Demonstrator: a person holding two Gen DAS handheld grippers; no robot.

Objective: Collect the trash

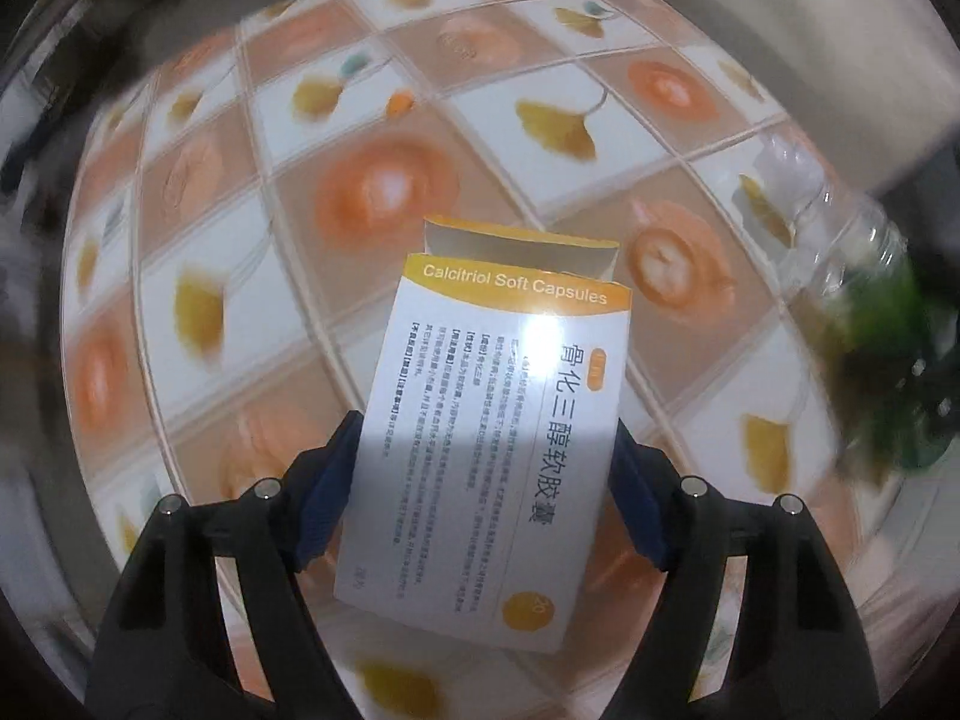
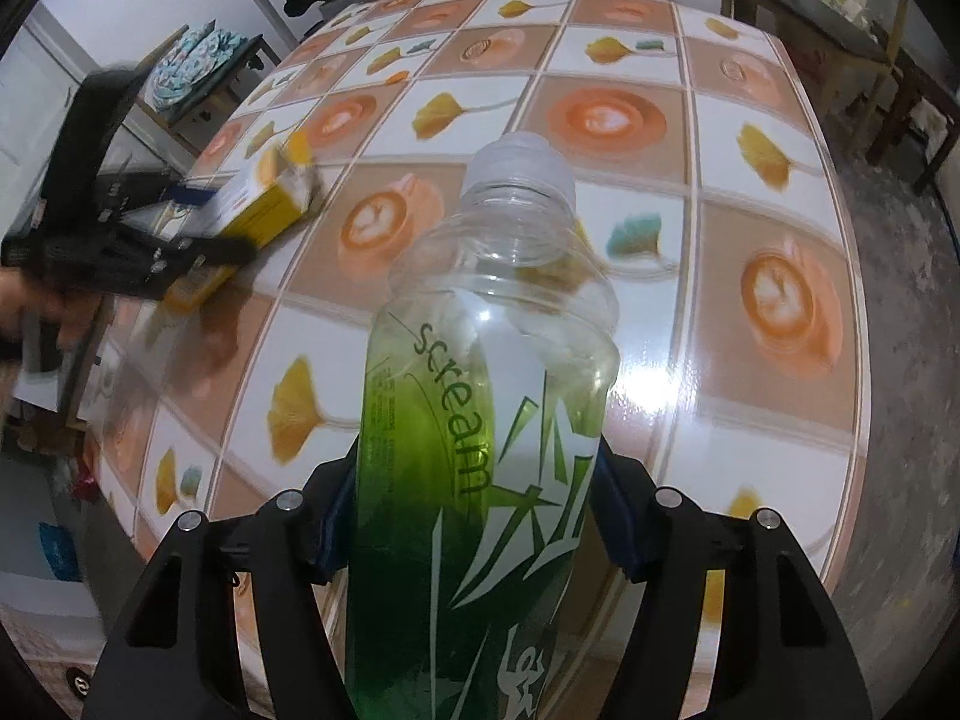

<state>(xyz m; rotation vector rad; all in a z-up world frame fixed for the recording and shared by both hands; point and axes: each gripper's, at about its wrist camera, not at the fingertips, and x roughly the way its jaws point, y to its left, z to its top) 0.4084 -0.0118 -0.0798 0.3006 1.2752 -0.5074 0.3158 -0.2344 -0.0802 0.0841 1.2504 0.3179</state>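
Observation:
My left gripper (image 1: 480, 480) is shut on a white and yellow medicine box (image 1: 492, 420) marked "Calcitriol Soft Capsules", its top flap open, held above the table. My right gripper (image 2: 474, 516) is shut on a clear plastic bottle (image 2: 480, 420) with a green label and white cap, held above the table. The bottle also shows blurred at the right edge of the left wrist view (image 1: 840, 252). The left gripper with the box (image 2: 264, 204) shows at the left of the right wrist view.
The table (image 2: 750, 450) has a cloth of orange coffee-cup squares and white squares with yellow leaves. A dark bench (image 2: 840, 42) stands at the far right. A shelf with patterned fabric (image 2: 192, 66) stands at the far left. Grey floor lies to the right.

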